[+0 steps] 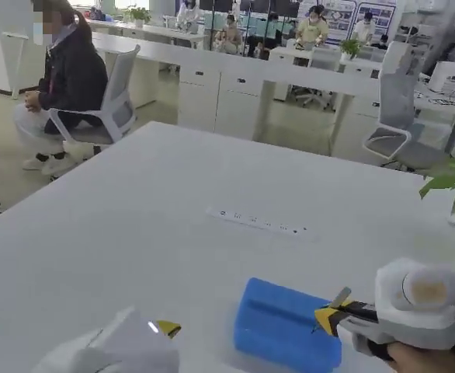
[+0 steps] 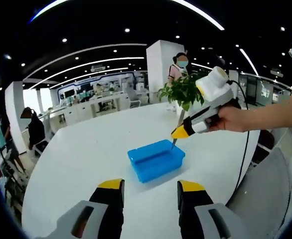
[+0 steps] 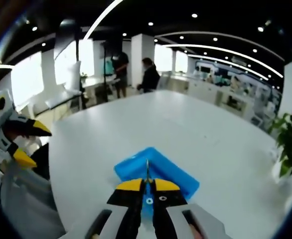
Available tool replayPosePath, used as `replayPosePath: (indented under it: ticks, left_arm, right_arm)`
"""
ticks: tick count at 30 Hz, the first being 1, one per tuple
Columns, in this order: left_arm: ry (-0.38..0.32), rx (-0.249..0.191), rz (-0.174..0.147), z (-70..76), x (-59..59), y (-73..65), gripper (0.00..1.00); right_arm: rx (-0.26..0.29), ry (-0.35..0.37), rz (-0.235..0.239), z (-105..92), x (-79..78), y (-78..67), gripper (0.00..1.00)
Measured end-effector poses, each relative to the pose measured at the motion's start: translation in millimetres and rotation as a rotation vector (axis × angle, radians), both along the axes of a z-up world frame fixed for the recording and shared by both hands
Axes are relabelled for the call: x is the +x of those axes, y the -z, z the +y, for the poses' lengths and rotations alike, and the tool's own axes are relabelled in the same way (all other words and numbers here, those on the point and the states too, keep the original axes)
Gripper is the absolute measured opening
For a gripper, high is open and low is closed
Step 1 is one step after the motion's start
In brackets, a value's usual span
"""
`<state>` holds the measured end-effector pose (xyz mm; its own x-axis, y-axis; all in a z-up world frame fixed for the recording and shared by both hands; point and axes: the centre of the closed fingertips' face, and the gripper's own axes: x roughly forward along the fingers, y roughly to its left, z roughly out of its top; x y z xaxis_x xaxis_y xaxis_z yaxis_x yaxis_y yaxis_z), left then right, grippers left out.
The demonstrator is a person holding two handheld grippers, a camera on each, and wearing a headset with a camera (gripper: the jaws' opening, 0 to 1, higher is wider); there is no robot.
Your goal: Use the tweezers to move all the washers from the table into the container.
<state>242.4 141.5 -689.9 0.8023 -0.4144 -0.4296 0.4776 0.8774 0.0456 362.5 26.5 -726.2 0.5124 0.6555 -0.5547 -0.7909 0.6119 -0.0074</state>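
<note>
Hiding container [image 3: 178,177] corner: right gripper [image 3: 147,185] clamping tweezers [image 3: 147,169].

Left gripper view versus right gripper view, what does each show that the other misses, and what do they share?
Left gripper view: the right gripper seen from the side, in a hand, its tweezers pointing down at the blue container; the left gripper in front, jaws apart. Right gripper view: the right gripper's jaws from behind, closed on the tweezers, and the left gripper from the side at the left edge, empty. Shared: the container on the white table and a potted plant.
</note>
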Motion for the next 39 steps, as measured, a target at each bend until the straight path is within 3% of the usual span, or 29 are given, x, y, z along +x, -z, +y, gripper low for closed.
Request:
replayPosePath:
  ticks: [3,6,9,14,17,24,28,32,34,39]
  left_arm:
    - [0.042,-0.063,-0.020,-14.1,5.2,-22.1,0.32]
    - [0.112,-0.078,-0.051,-32.6,9.5,-41.3,0.21]
    - [0.195,-0.078,-0.038,-53.1,8.0,-49.7,0.13]
    - [0.297,-0.062,-0.045,-80.3,5.7,-63.4,0.12]
    - [0.358,-0.097,-0.039,-96.1,2.8,-72.4,0.11]
    - [0.440,-0.148,-0.035,-114.3,0.5,-90.3,0.14]
    - [0.484,-0.182,-0.012,-118.3,-5.4,-95.7,0.13]
    - [0.535,-0.143,-0.029,-121.7,-13.3,-97.2,0.08]
    - [0.565,-0.126,-0.004,-125.1,-18.8,-93.2,0.11]
    - [0.630,-0.089,0.003,-135.9,-26.0,-87.4,0.13]
  right_arm:
    - [0.008,-0.036,-0.011,0.3,-21.3,-10.4,0.03]
    - [0.001,-0.076,-0.024,-0.1,-40.6,-16.9,0.03]
    - [-0.005,-0.114,-0.045,-3.4,-56.7,-22.9,0.03]
    - [0.022,-0.162,-0.016,-8.7,-77.4,-30.0,0.03]
    - [0.032,-0.198,0.003,-10.5,-87.9,-33.3,0.03]
    - [0.035,-0.310,0.014,-10.4,-108.6,-45.0,0.03]
    - [0.038,-0.384,0.011,-4.3,-122.3,-48.7,0.03]
    - [0.034,-0.424,-0.009,3.5,-128.8,-52.5,0.03]
    - [0.030,-0.445,-0.013,6.8,-130.3,-53.3,0.03]
    - [0.003,-0.475,-0.030,13.3,-134.1,-51.2,0.03]
